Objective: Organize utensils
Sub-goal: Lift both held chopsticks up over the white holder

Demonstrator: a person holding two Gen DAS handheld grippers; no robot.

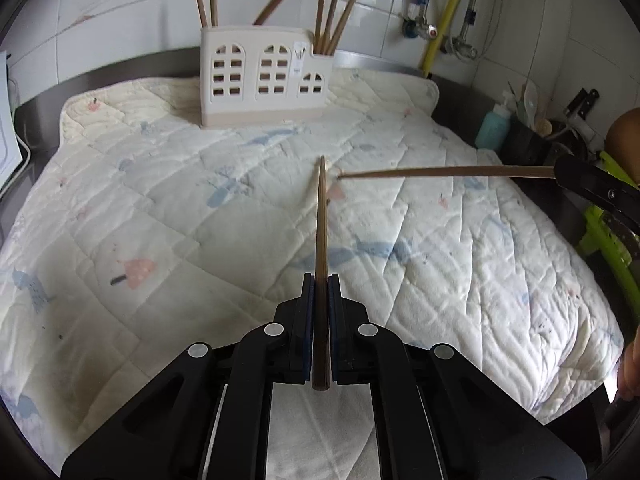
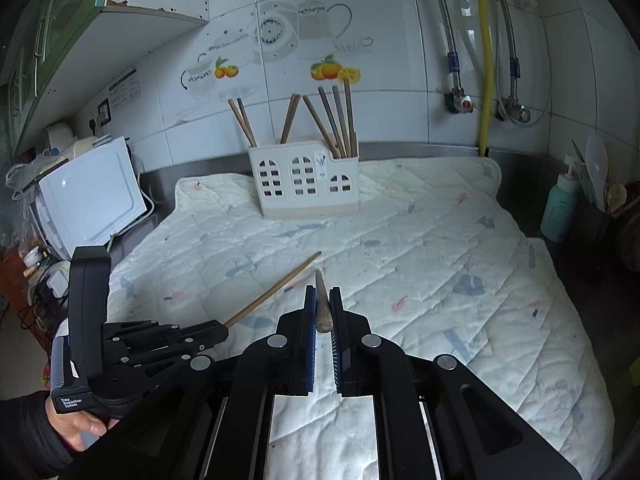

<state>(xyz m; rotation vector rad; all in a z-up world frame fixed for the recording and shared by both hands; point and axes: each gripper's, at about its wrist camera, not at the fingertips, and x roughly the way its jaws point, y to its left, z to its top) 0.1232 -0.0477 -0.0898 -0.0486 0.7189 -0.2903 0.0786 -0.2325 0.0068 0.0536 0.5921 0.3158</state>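
My left gripper [image 1: 321,280] is shut on a brown chopstick [image 1: 321,216] that points forward toward the white utensil holder [image 1: 264,80]. The right wrist view shows the left gripper [image 2: 224,330] low at the left, with that chopstick [image 2: 276,288] slanting up to the right. My right gripper [image 2: 323,292] is shut on a second chopstick [image 2: 322,308], seen nearly end-on. In the left wrist view that chopstick [image 1: 440,172] reaches in from the right gripper [image 1: 560,172] at the right edge. Several chopsticks [image 2: 336,120] stand in the holder [image 2: 304,184].
A quilted white mat [image 2: 420,248] covers the steel counter. A white appliance [image 2: 92,192] stands at the left. A teal bottle [image 2: 558,208] and a dark pot of spoons [image 2: 600,220] stand at the right. Pipes [image 2: 485,60] run down the tiled wall. A person's hand [image 2: 80,424] holds the left gripper.
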